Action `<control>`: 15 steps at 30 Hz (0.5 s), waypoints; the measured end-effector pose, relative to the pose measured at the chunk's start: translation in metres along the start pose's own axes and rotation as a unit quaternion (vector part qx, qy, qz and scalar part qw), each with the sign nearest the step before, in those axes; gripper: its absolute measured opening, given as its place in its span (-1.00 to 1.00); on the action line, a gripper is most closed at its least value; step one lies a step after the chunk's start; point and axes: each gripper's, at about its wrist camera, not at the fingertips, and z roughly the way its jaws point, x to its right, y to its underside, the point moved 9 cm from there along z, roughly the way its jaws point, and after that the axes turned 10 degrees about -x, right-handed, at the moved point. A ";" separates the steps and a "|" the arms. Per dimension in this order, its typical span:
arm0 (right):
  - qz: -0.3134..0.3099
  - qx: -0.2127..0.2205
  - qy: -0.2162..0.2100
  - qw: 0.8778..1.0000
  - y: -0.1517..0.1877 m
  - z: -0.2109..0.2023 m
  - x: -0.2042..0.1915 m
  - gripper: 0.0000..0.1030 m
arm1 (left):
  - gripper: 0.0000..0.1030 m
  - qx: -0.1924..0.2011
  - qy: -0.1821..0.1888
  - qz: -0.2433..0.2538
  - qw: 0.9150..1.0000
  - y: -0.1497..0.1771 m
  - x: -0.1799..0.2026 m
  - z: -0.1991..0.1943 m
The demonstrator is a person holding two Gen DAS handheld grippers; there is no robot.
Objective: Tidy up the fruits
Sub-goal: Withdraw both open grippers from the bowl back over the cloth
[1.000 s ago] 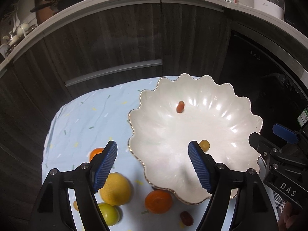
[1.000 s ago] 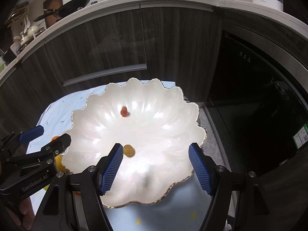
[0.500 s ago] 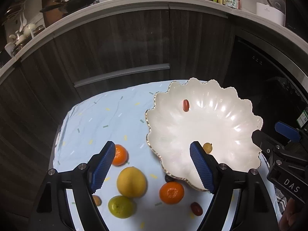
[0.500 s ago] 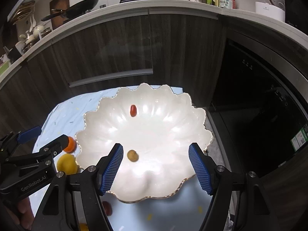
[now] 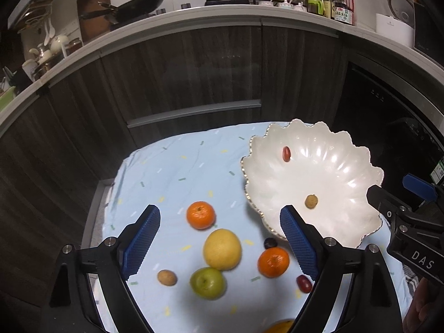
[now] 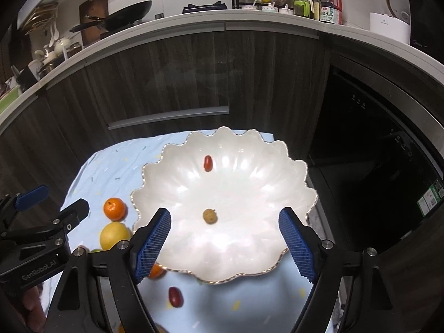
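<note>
Left gripper (image 5: 219, 241) and right gripper (image 6: 224, 242): both gaping, jaws just widened further, nothing between the pads of either. Both pulled back and up compared with a second ago, so much more of the blue cloth (image 5: 177, 166) now in the left wrist view.

Nearest in that view: a red date (image 5: 304, 283) by the right-hand pad, a green apple (image 5: 207, 282), a small brown fruit (image 5: 167, 277). Just beyond: a yellow citrus (image 5: 222, 249) touching the apple, an orange (image 5: 273, 261), a dark small fruit (image 5: 269, 243) close to the bowl's near edge. Farther left: a second orange (image 5: 200, 214). All loose on the cloth, none yet collected.

Right and farther off: the white scalloped bowl (image 5: 347, 222), holding only a brown longan-like fruit (image 6: 210, 216) in the near part and a red date (image 6: 207, 163) toward the far side, well apart.

Judging by empty jaws over a barely filled bowl: a drop-off apparently finished, next pick likely from the cluster on the near left. Most of the sorting left to do.
</note>
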 end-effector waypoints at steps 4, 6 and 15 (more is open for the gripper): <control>-0.006 0.003 -0.004 1.000 0.003 -0.005 -0.010 0.57 | 0.80 -0.001 -0.010 -0.006 1.000 0.009 -0.011 -0.005; -0.010 0.005 -0.005 1.000 0.004 -0.006 -0.016 0.57 | 0.80 -0.004 -0.012 -0.009 1.000 0.015 -0.016 -0.006; -0.025 0.004 -0.009 1.000 0.016 -0.014 -0.034 0.57 | 0.80 -0.005 -0.022 -0.013 1.000 0.035 -0.030 -0.011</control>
